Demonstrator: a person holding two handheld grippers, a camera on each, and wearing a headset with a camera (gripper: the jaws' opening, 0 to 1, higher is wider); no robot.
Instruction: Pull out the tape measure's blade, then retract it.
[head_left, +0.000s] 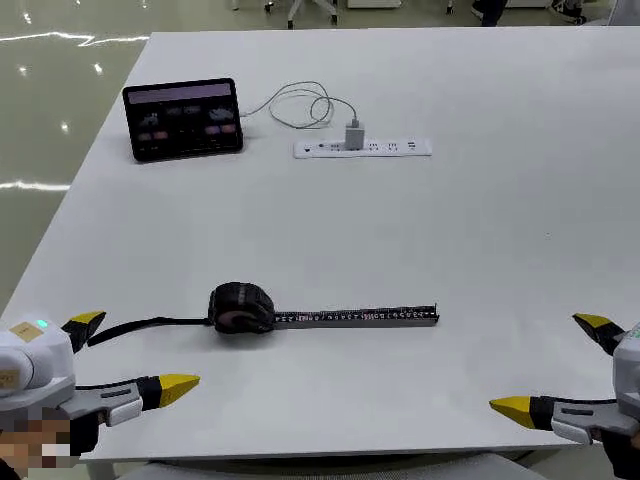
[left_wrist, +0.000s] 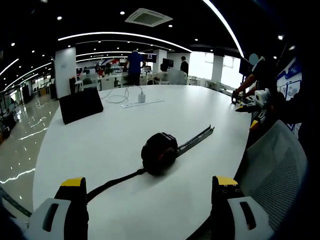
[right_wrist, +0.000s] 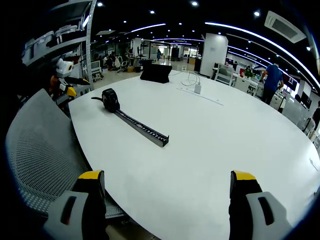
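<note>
My left gripper (head_left: 142, 350) hangs over the near left edge of the worktop (head_left: 480, 250), its jaws spread wide with nothing between them. My right gripper (head_left: 543, 363) hangs over the near right edge, jaws spread just as wide and gripping nothing. The tape measure (head_left: 240, 307) lies on the worktop between them, nearer my left side and apart from both. Its black case rests on its side. Its blade (head_left: 358, 317) is drawn out to the right and lies flat on the white surface. A black strap (head_left: 150, 325) trails left from the case and ends near my left jaws; I cannot tell whether it touches them. On the far side a tablet (head_left: 183, 118) stands propped with its screen lit. To its right lies a white power strip (head_left: 363, 148) with a charger (head_left: 354, 133) plugged into it, and a cable (head_left: 300, 105) loops from the charger towards the tablet
</note>
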